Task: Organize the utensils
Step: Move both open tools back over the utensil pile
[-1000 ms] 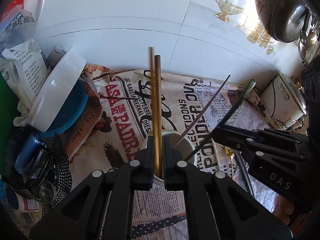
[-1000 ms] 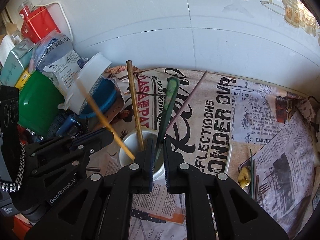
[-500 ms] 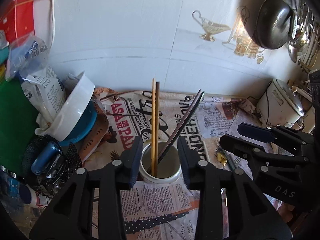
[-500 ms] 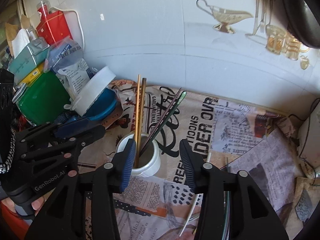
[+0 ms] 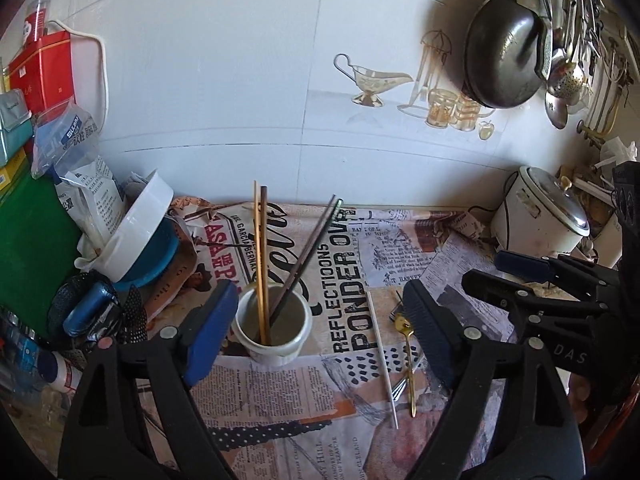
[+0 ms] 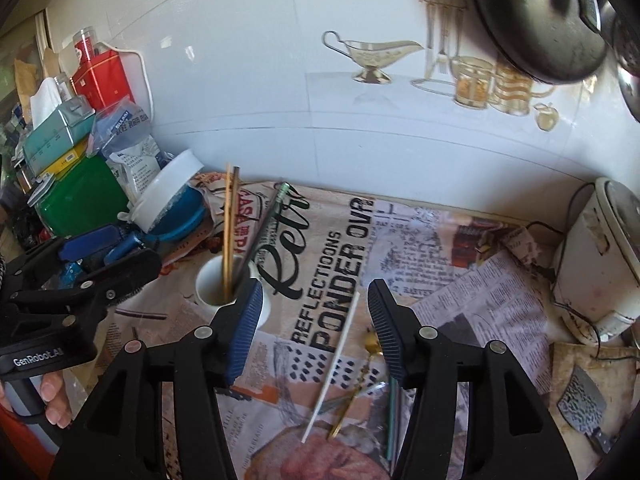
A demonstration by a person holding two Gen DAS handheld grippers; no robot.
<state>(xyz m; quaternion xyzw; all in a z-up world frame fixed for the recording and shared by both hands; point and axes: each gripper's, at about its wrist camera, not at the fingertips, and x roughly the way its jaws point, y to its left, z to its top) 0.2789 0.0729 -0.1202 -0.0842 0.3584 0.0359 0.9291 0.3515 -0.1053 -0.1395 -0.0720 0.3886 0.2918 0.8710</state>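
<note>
My left gripper (image 5: 316, 328) gapes wide around the white cup (image 5: 273, 330) holding two chopstick pairs (image 5: 262, 260), while my right gripper (image 6: 314, 320), equally wide, hovers over the white chopstick (image 6: 332, 364) and gold spoon (image 6: 370, 354) on the worktop (image 6: 500, 292).

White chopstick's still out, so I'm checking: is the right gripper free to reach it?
Probably yes: the right gripper is open and empty, and the white chopstick lies bare on the newspaper between its fingers, beside the gold spoon.

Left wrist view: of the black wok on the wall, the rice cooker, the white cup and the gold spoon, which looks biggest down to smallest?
1. Black wok
2. Rice cooker
3. White cup
4. Gold spoon, thinnest by far

The fisheye lens warps the edges, so the order of wok and cooker is unsure.
</note>
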